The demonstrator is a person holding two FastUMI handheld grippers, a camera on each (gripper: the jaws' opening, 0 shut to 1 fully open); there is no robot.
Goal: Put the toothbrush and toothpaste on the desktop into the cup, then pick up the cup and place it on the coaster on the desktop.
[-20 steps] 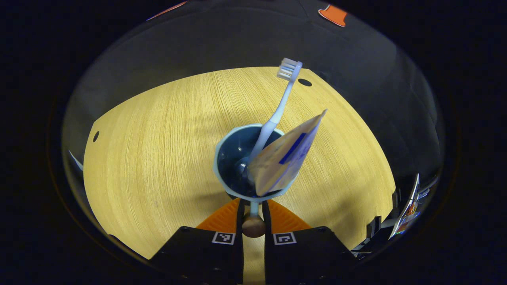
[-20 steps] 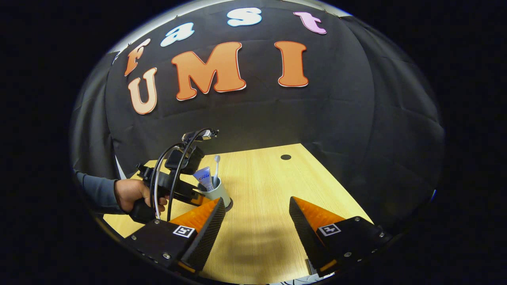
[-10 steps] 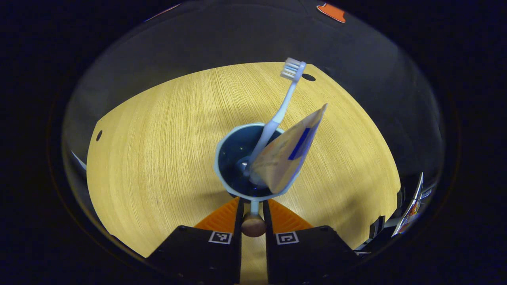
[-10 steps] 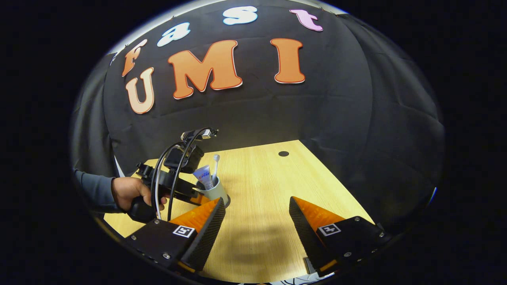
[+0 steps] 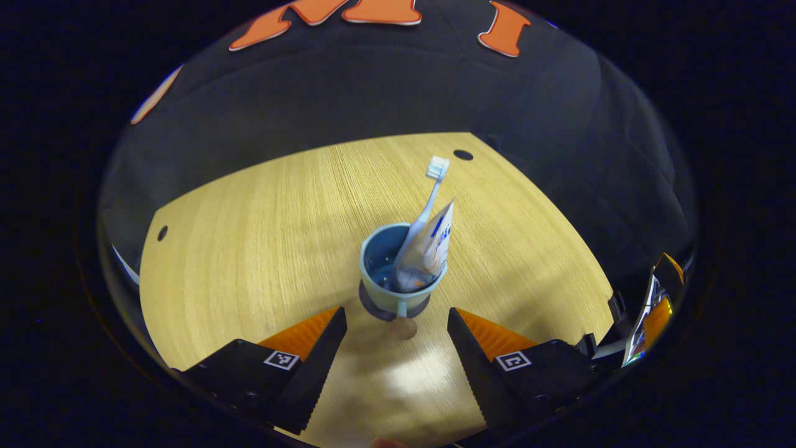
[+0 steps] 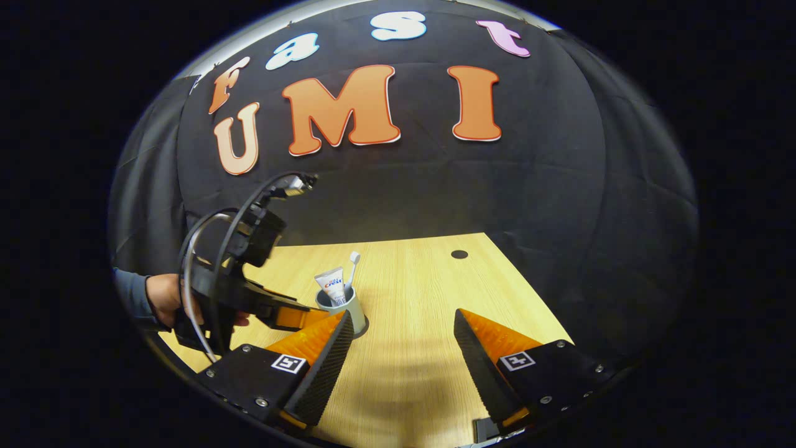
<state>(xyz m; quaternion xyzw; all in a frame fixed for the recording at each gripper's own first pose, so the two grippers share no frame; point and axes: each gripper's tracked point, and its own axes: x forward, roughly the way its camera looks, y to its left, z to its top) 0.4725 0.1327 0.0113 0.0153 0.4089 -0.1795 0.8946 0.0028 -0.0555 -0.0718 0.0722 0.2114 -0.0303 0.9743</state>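
My left claw is spread wide and holds nothing. The cup stands upright on the table just ahead of it, between the lines of the two fingers but past their tips, touching neither. It is a pale blue-grey cup, darker blue inside, with a small handle on the side facing me that ends in a round brown knob. Under its base I see a dark round coaster, its edge showing around the foot of the cup.

The toothbrush stands in the cup, handle down, leaning away from the claw and to its right, with the white bristle head well above the rim. The toothpaste is beside it, a white tube with blue print, its narrow end in the cup and its flat crimped end up, leaning the same way against the far right part of the rim.

In the right gripper view, my right claw is also wide open and empty, hanging over bare table. The cup sits ahead and to the left of it, just beyond the left finger, with the toothpaste and toothbrush sticking up out of it. The left claw shows beyond that, to the left of the cup and clear of it, held by a hand in a grey-blue sleeve.
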